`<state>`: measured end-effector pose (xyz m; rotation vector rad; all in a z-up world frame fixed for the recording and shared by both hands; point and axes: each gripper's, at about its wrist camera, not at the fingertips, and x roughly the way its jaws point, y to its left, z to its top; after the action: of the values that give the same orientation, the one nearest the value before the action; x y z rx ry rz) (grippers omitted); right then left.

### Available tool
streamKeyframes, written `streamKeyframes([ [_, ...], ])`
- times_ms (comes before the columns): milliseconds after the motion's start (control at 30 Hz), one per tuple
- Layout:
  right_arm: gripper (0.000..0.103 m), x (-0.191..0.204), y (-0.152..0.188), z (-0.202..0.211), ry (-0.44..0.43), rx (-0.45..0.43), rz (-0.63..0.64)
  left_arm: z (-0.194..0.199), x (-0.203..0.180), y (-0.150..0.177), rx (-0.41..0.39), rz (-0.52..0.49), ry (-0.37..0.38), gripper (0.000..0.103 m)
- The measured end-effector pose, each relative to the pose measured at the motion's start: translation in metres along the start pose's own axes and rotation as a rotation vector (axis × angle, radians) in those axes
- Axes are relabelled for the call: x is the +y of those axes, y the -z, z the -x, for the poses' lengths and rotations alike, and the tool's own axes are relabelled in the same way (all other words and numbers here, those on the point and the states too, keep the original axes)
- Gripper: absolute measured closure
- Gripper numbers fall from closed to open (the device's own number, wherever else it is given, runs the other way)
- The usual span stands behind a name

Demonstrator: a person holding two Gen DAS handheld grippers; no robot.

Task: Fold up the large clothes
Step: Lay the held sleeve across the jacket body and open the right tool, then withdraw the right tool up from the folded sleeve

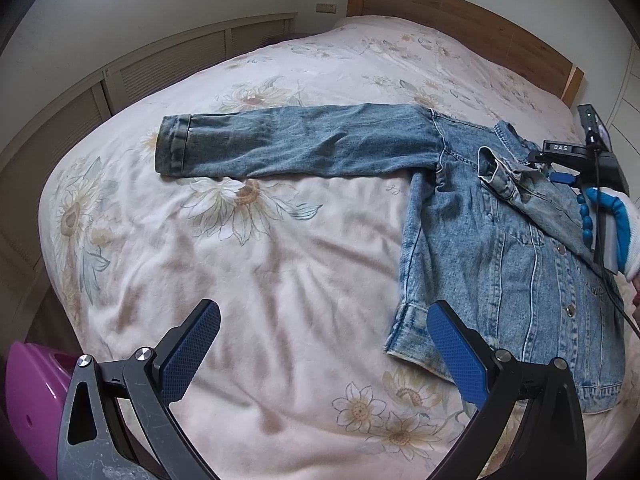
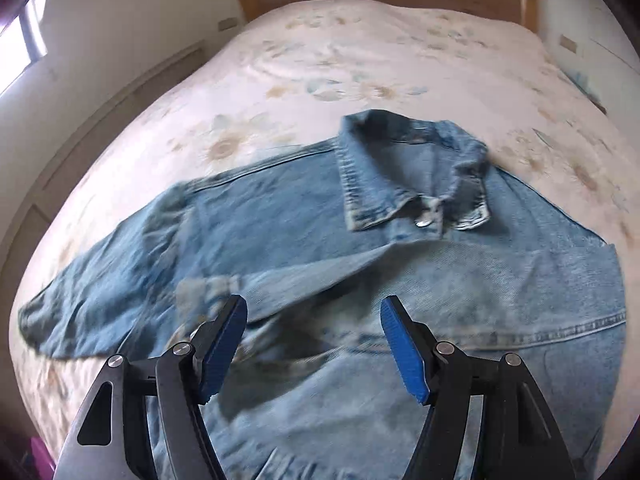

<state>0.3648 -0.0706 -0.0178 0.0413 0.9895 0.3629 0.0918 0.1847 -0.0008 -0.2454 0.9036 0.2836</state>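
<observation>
On the bed (image 1: 280, 272), one sleeve (image 2: 360, 272) is folded across the denim jacket (image 2: 440, 360). Both grippers' fingers are released: left gripper (image 1: 324, 344), right gripper (image 2: 314, 340). The outstretched sleeve (image 1: 300, 140), left of the collar (image 2: 400, 168), is judged next for grasping.

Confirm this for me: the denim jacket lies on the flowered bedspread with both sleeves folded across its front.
Not quite. Only one sleeve lies folded across the denim jacket; the other sleeve stretches straight out over the flowered bedspread, as the left wrist view shows.

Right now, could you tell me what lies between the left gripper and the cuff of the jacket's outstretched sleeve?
Only bare floral bedspread, as the left wrist view shows: nothing sits between the left gripper and the cuff.
</observation>
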Motion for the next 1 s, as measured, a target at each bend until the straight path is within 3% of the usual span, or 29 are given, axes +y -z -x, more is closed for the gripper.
streamKeyframes([
  [167, 0.031, 0.01, 0.003, -0.039, 0.028, 0.076, 0.009, -0.005, 0.005, -0.002, 0.012, -0.006, -0.022, 0.001],
  [267, 0.031, 0.03, 0.013, -0.06, 0.091, 0.106, 0.093, -0.002, 0.008, -0.004, 0.003, 0.002, -0.028, 0.001],
  [467, 0.031, 0.018, 0.016, -0.023, 0.047, 0.031, 0.045, 0.012, 0.005, -0.003, -0.028, 0.016, -0.031, 0.001],
  [633, 0.031, -0.026, 0.04, 0.017, 0.113, -0.022, -0.003, 0.026, -0.004, -0.004, -0.059, 0.019, -0.015, 0.001],
  [767, 0.031, -0.086, 0.07, 0.045, 0.213, -0.04, -0.124, 0.037, -0.01, -0.005, -0.06, 0.019, 0.0, 0.001],
  [867, 0.031, -0.124, 0.094, 0.053, 0.273, 0.006, -0.204, 0.046, -0.014, -0.005, -0.065, 0.007, 0.002, 0.001],
  [1000, 0.032, -0.142, 0.118, 0.057, 0.248, 0.079, -0.227, 0.064, -0.014, -0.004, -0.09, 0.019, -0.011, 0.001],
])
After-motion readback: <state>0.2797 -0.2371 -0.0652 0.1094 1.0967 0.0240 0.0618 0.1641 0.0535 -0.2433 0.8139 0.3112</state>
